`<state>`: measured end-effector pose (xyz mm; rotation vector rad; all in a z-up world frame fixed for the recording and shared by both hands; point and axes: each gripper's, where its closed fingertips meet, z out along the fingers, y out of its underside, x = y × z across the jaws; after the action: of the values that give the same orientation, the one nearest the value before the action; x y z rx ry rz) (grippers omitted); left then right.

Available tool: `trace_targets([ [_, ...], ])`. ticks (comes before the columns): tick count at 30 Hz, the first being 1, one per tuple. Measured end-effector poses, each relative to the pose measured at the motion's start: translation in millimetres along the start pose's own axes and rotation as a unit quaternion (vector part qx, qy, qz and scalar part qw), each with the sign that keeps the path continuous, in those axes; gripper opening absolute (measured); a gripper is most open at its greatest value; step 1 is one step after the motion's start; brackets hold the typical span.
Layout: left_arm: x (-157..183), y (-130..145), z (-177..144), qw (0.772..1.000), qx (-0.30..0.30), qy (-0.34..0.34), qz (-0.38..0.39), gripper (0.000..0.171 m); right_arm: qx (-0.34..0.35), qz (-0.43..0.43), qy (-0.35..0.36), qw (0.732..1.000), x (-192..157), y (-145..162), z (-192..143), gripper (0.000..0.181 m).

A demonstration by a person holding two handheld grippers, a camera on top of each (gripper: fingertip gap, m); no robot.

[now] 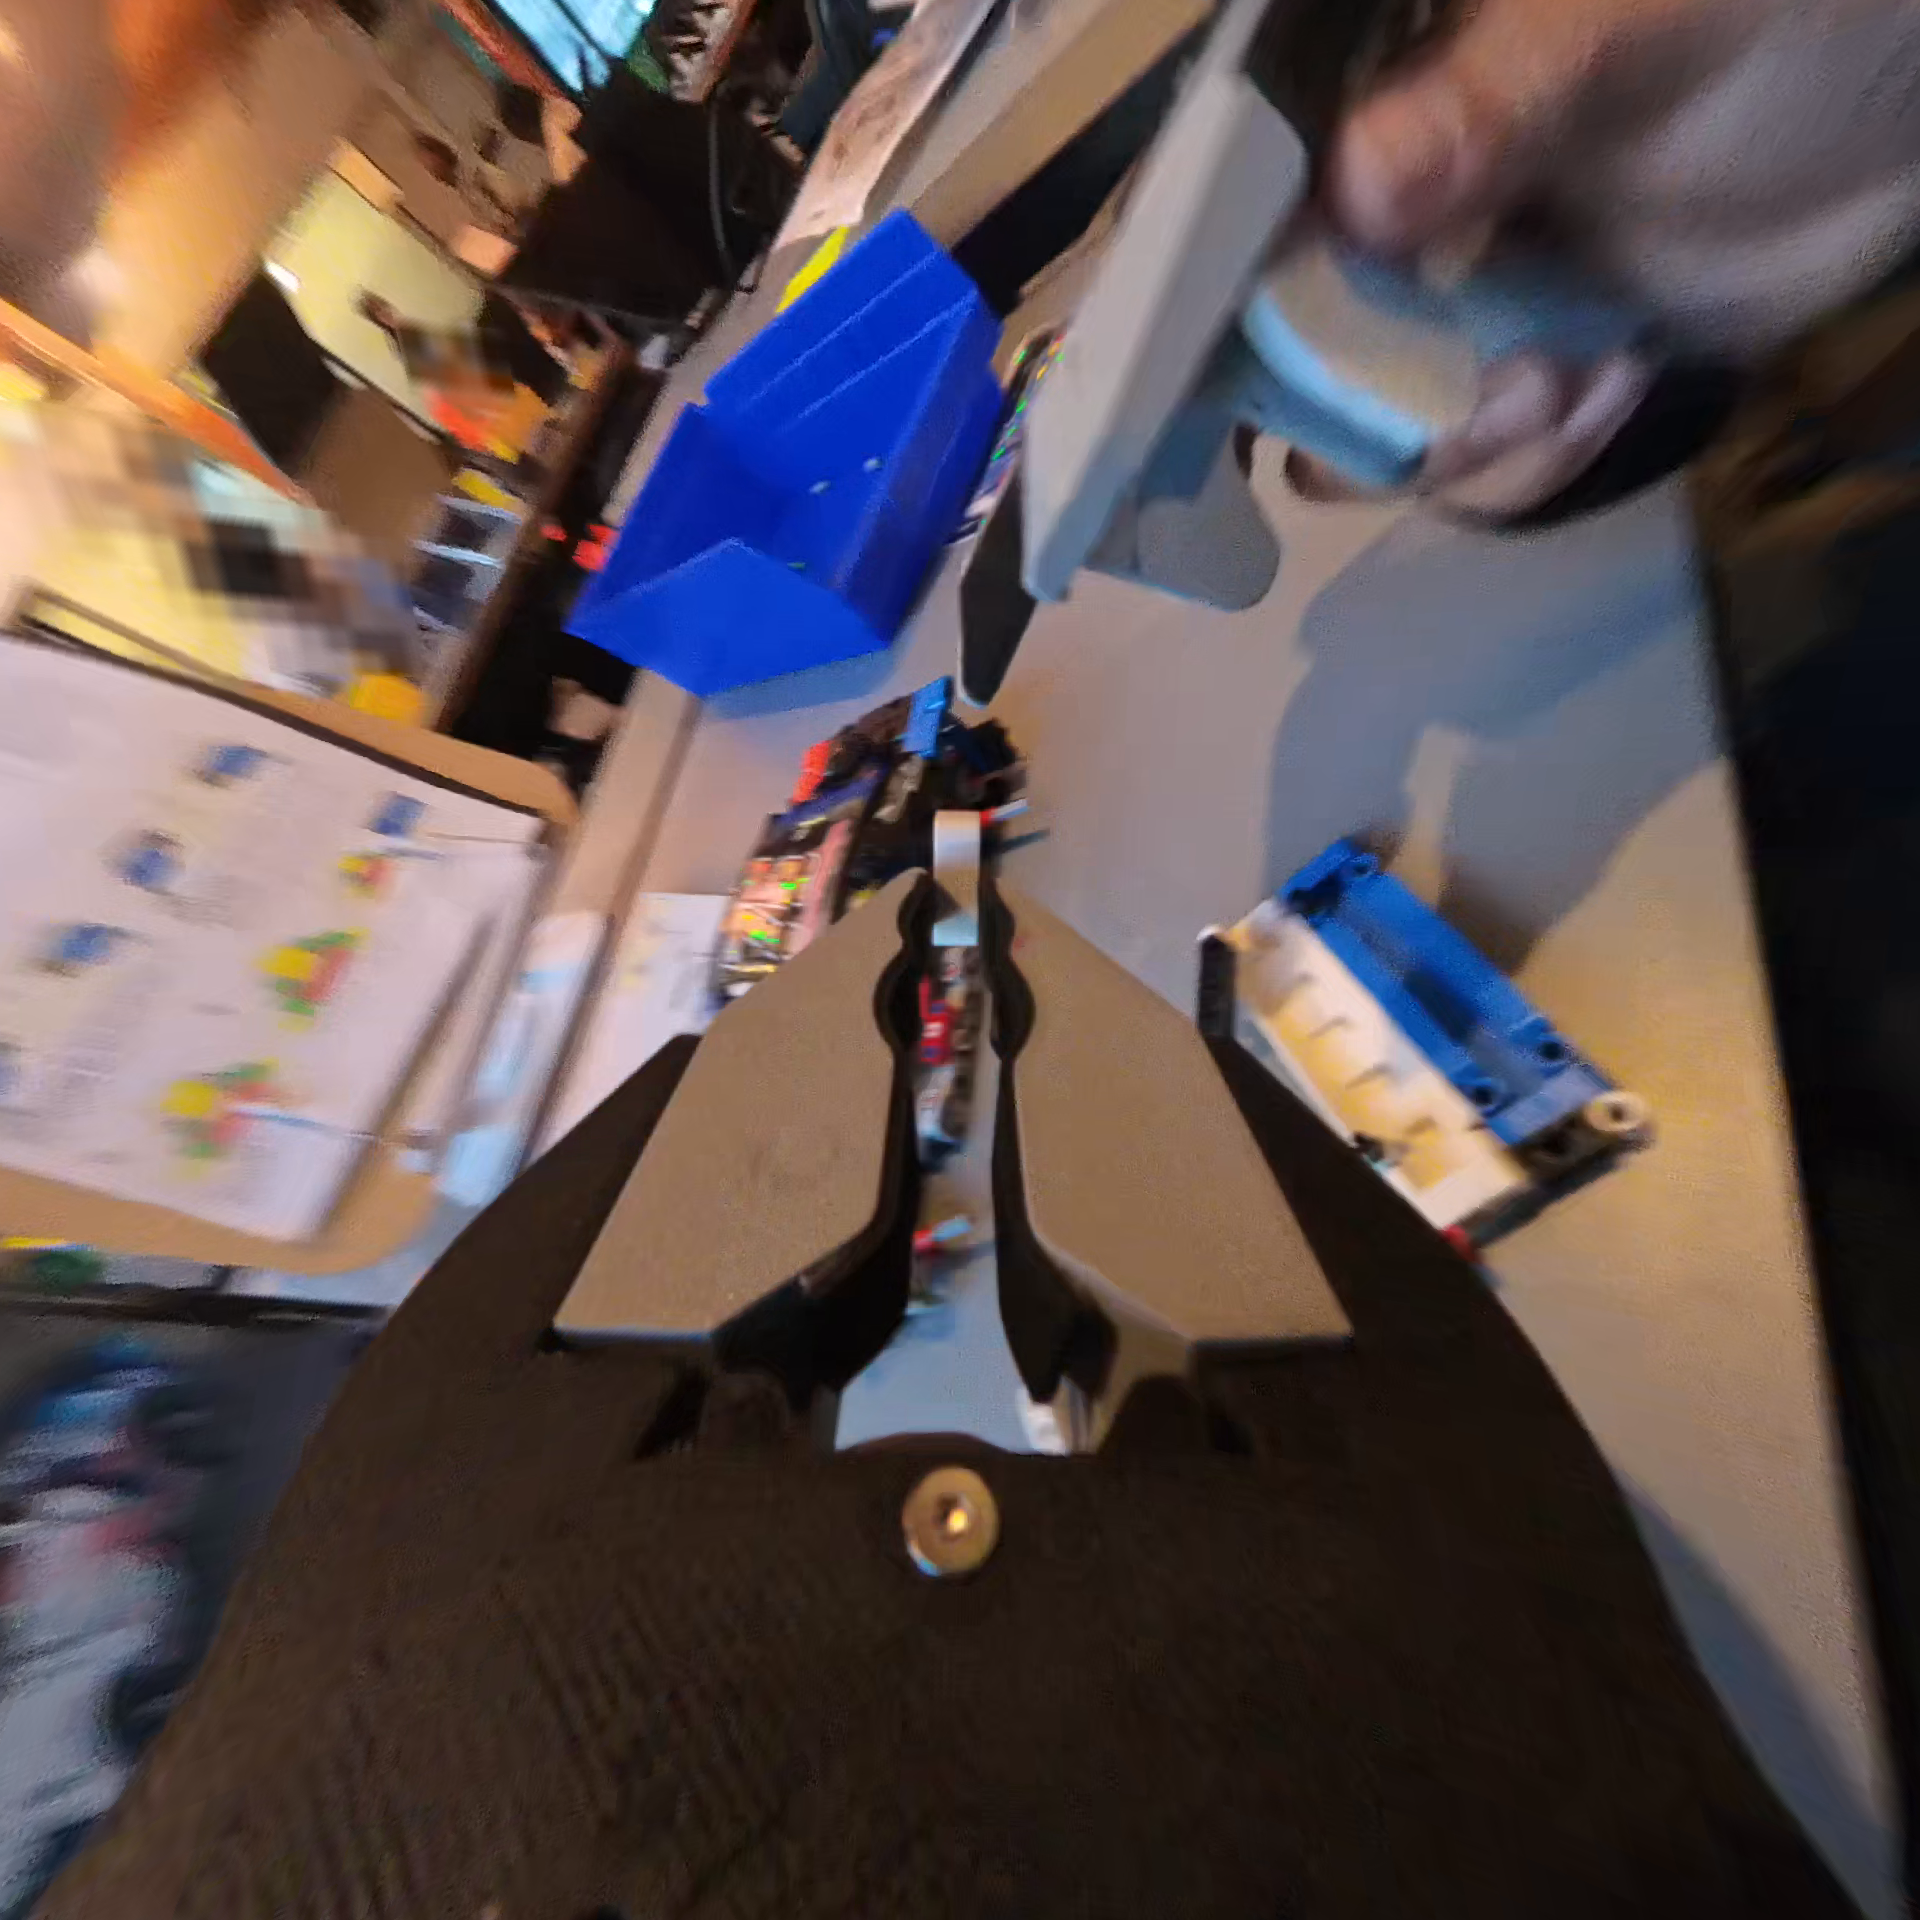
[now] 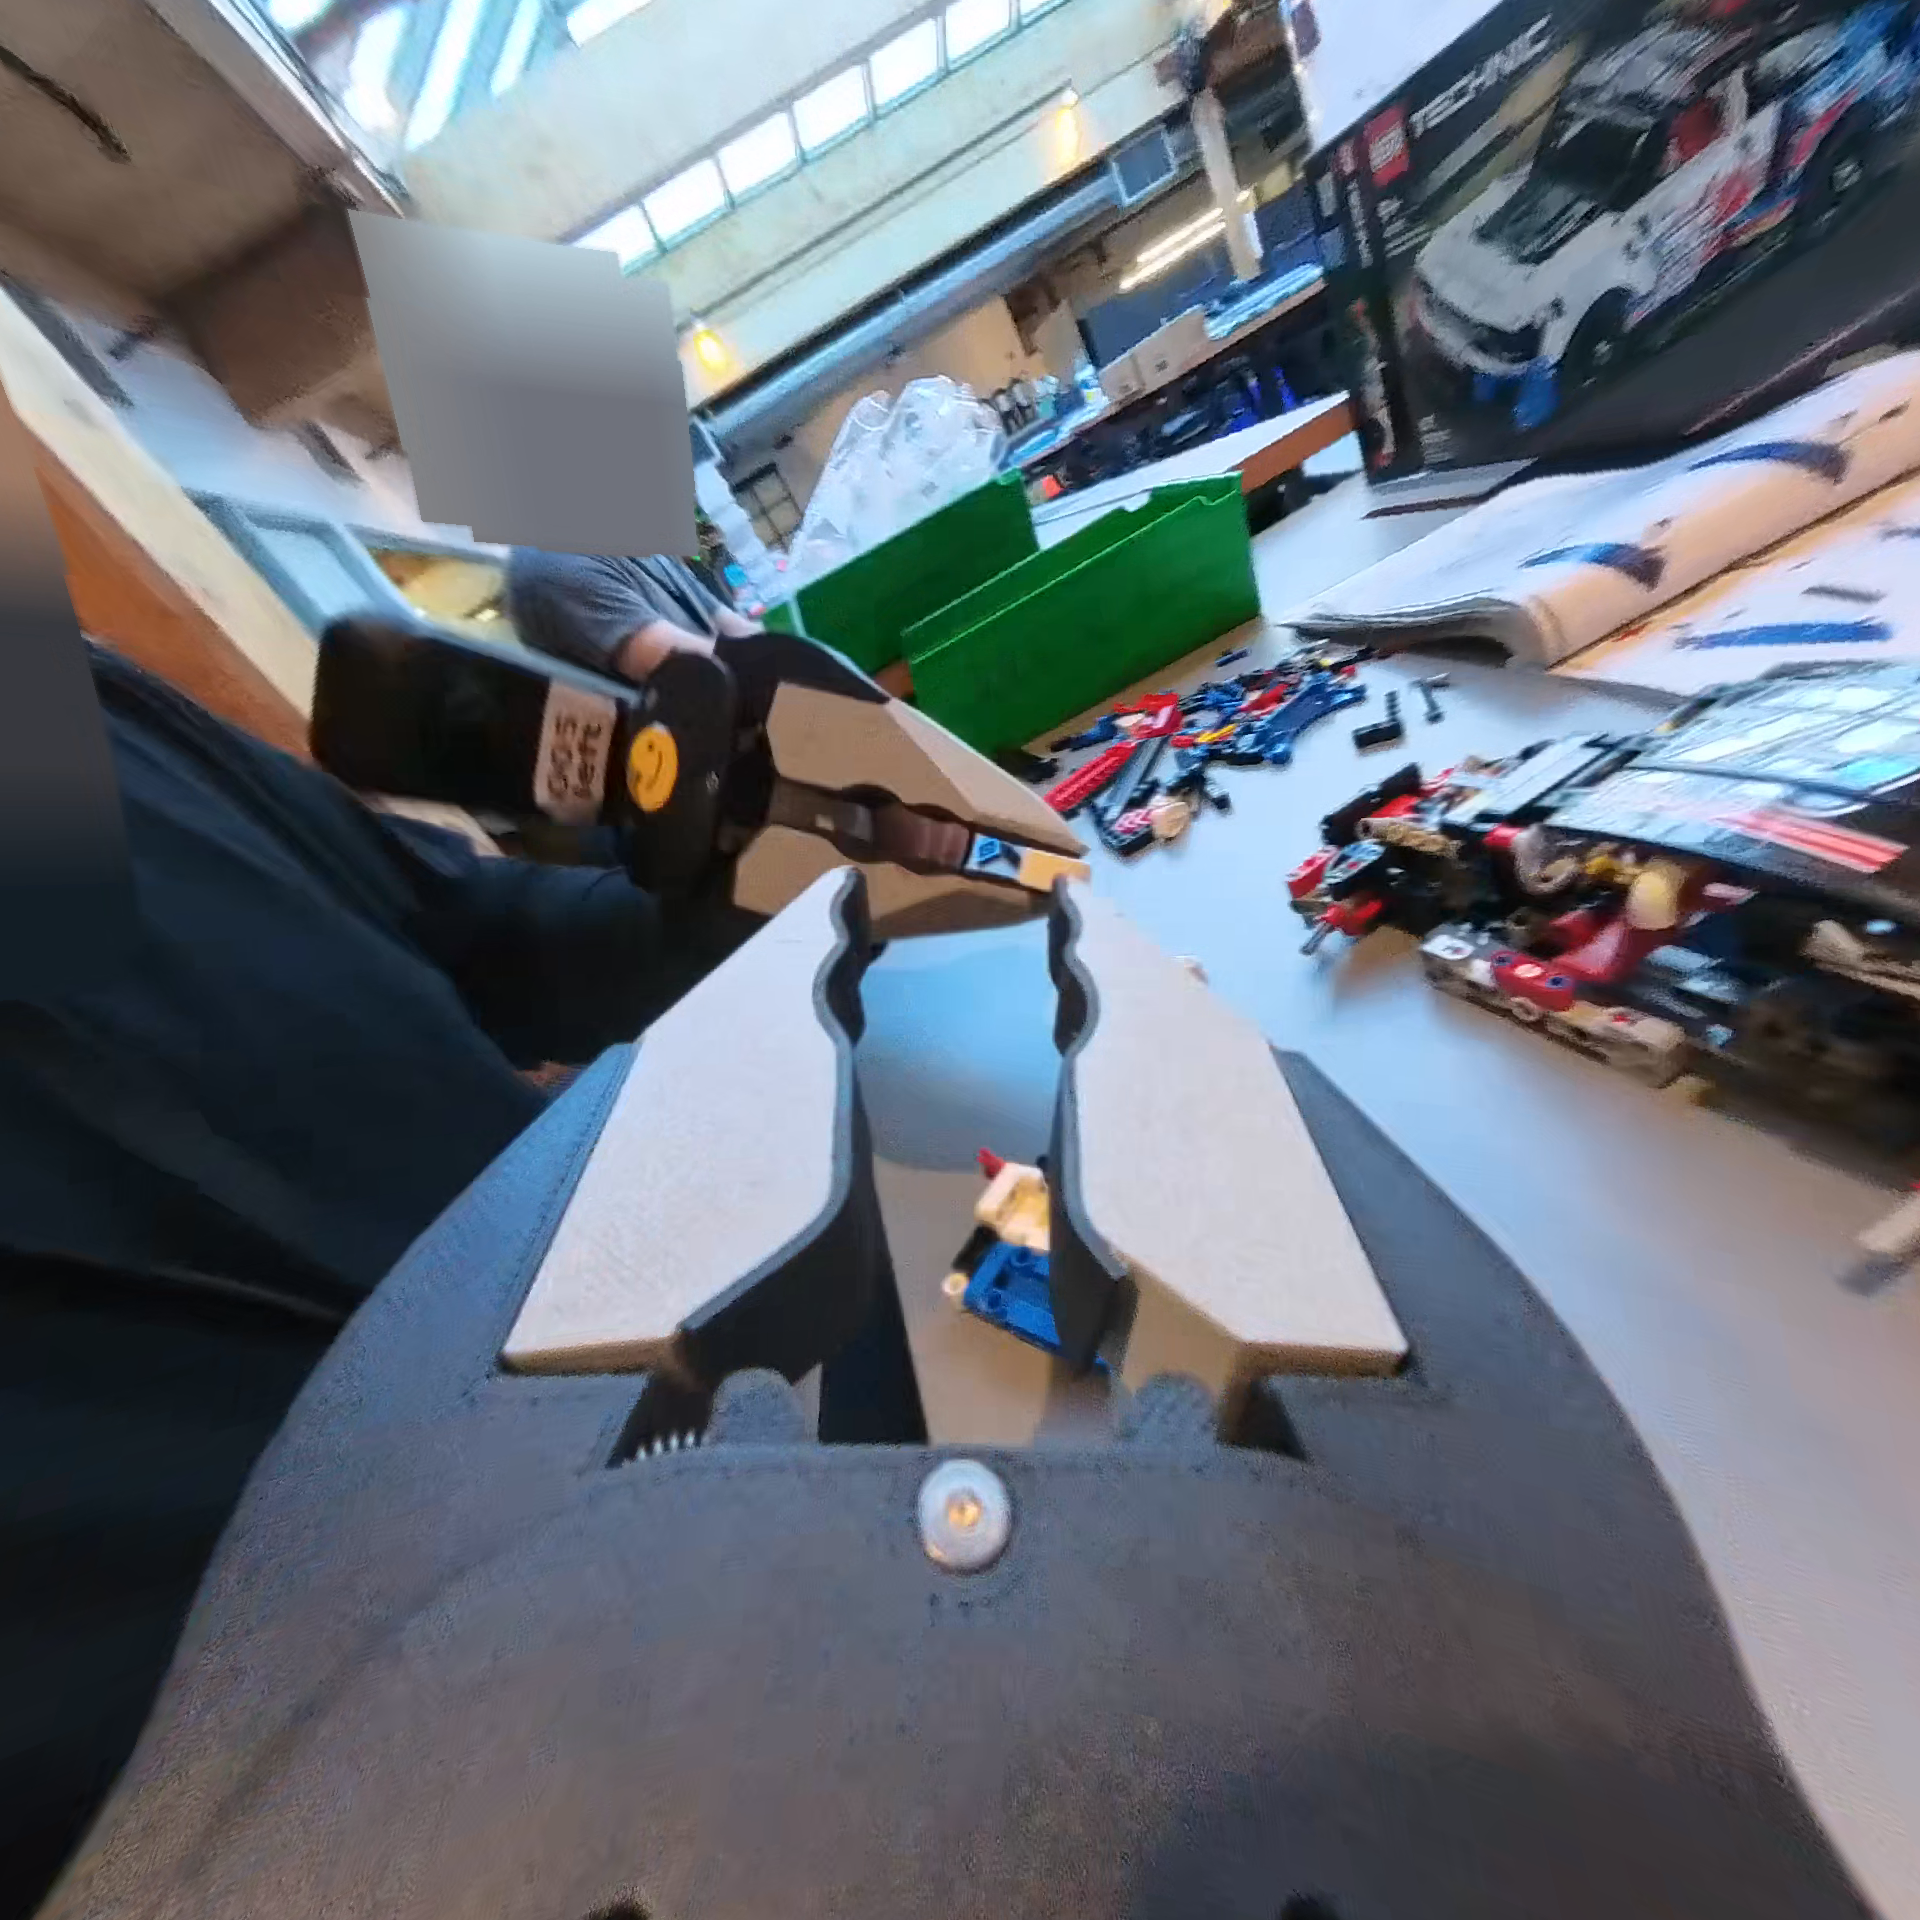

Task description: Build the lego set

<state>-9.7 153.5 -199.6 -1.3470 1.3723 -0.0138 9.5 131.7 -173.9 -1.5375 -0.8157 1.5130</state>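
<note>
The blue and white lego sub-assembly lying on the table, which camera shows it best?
The left wrist view: the blue and white lego sub-assembly lies whole and unobstructed on the grey table, right of the left tongs. The right wrist view shows only a sliver of it, between the fingers of the open right tongs.
</note>
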Motion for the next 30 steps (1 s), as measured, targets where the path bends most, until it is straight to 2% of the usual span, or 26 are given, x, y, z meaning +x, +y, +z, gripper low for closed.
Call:
trace_targets([
  [2, 4.1, -2.0, 4.5, 0.997, -0.011, -0.028, 0.066, 0.005, -0.010, 0.009, 0.008, 1.000, 2.5, 5.3, 2.4, 0.031],
  [5, 9.6, -10.5, 5.0, 0.992, -0.001, -0.047, 0.119, 0.005, -0.026, -0.021, 0.060, 0.998, 14.7, 11.2, 2.5, 0.028],
  [7, 11.3, -19.4, 2.8, 0.986, 0.016, -0.063, 0.154, 0.005, -0.033, -0.036, 0.067, 0.997, 14.5, 13.1, 2.4, 0.027],
  [9, 15.0, -23.2, 4.5, 0.983, 0.021, -0.065, 0.172, 0.005, -0.041, -0.048, 0.065, 0.996, 10.9, 15.6, 2.7, 0.024],
  [11, 20.5, -21.9, 9.3, 0.982, 0.013, -0.059, 0.180, 0.005, -0.049, -0.062, 0.073, 0.994, 10.4, 18.3, 1.2, 0.013],
  [14, 23.2, -22.8, 14.0, 0.979, 0.011, -0.069, 0.191, 0.005, -0.051, -0.068, 0.087, 0.993, 12.4, 20.1, -3.7, 0.013],
  [18, 32.3, -20.8, 19.5, 0.987, 0.006, -0.041, 0.158, 0.006, -0.059, -0.074, 0.097, 0.991, 15.8, 26.4, -9.3, 0.013],
  [22, 43.0, -12.9, 21.3, 0.995, -0.002, 0.018, 0.096, 0.018, -0.070, -0.099, 0.108, 0.987, 21.2, 28.8, -15.3, 0.013],
  [25, 42.7, -4.9, 16.2, 0.997, -0.014, 0.039, 0.061, 0.023, -0.095, -0.131, 0.142, 0.977, 36.7, 29.5, -29.0, 0.013],
  [28, 38.6, 5.2, 6.3, 0.998, -0.024, 0.046, 0.019, 0.022, -0.164, -0.220, 0.187, 0.943, 57.8, 32.6, -51.1, 0.013],
  [30, 39.0, 12.7, -0.3, 0.998, -0.026, 0.052, -0.012, 0.022, -0.251, -0.295, 0.207, 0.898, 70.8, 44.3, -66.3, 0.013],
])
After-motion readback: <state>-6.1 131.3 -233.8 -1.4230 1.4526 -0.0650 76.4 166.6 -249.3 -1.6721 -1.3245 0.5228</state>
